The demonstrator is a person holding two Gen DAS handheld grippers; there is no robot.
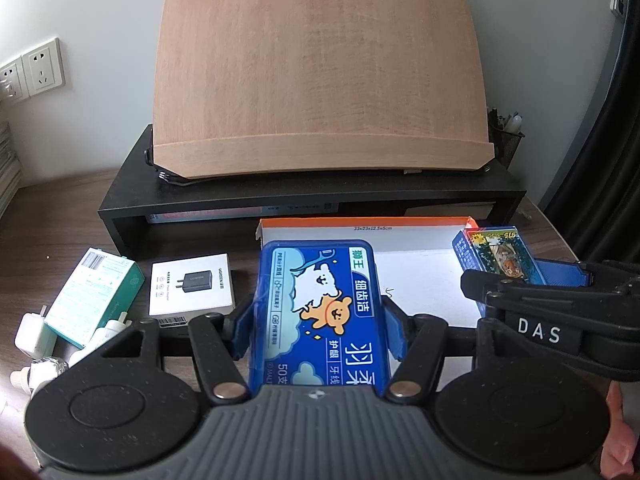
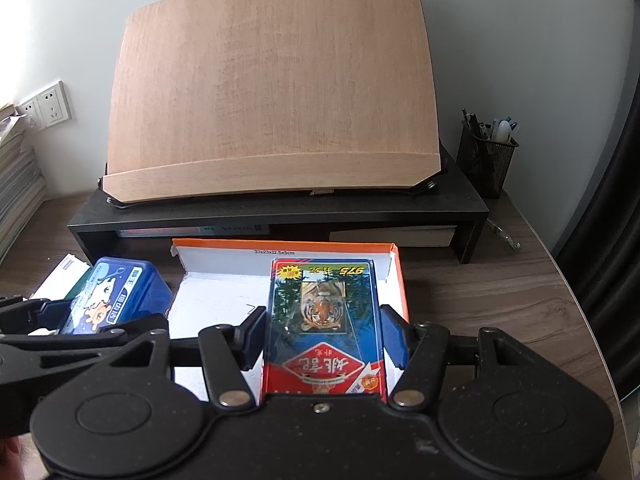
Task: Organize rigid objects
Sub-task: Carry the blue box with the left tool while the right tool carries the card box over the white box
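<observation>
1. In the left wrist view, the left gripper (image 1: 318, 320) is clamped part-way closed on a blue floss-pick box (image 1: 318, 312) with a cartoon bear label; both blue pads press its long sides. The box is held above the near left part of an open white carton with orange edges (image 1: 424, 236). To the left on the wooden desk (image 1: 56, 216) lie a white charger box (image 1: 191, 288), a teal box (image 1: 94, 294) and white plugs (image 1: 32, 336). The right gripper shows at the right edge, carrying a tiger card box (image 1: 500, 258).
2. In the right wrist view, the right gripper (image 2: 324, 340) grips the tiger card box (image 2: 324, 328) by its long sides, jaws about half spread, over the right half of the carton (image 2: 280, 246). At left, the floss-pick box (image 2: 116, 296) sits in the left gripper. Behind stand a wooden book stand (image 2: 272, 92) on a black riser (image 2: 280, 210) and a mesh pen holder (image 2: 486, 160).
</observation>
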